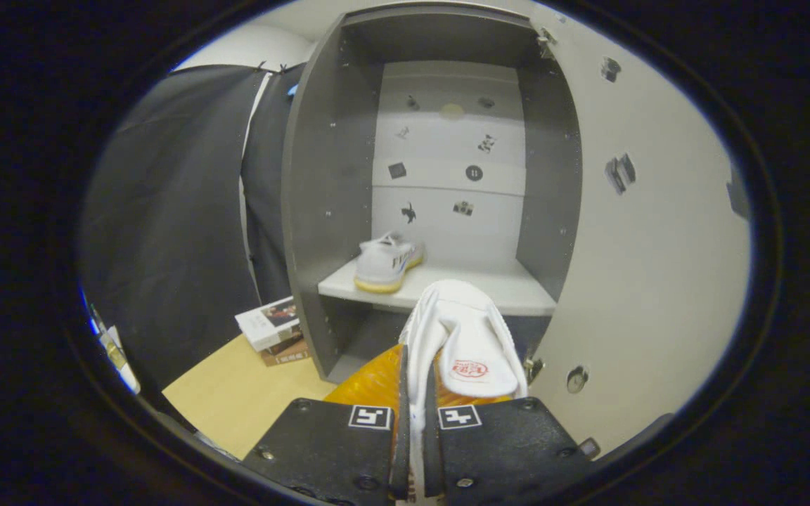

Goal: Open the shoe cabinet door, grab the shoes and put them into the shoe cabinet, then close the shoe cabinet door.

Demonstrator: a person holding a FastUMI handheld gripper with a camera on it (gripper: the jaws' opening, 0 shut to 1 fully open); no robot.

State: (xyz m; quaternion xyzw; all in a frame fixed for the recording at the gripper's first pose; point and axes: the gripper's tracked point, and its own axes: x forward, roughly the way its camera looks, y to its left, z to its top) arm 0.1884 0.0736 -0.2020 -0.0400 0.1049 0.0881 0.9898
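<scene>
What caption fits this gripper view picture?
Gripper shut on a white shoe, facing the open cabinet where another shoe sits.

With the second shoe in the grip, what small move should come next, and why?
Probably carry the held shoe forward onto the shelf, right of the first shoe. The gripper is shut on it, the door stands open, and that part of the shelf looks free.

stacked books point(275, 330) on the pale wood floor point(236, 400) — black cloth wall point(166, 232) behind

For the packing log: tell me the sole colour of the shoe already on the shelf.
Yellow sole under a white shoe, clearest in the gripper view.
</scene>
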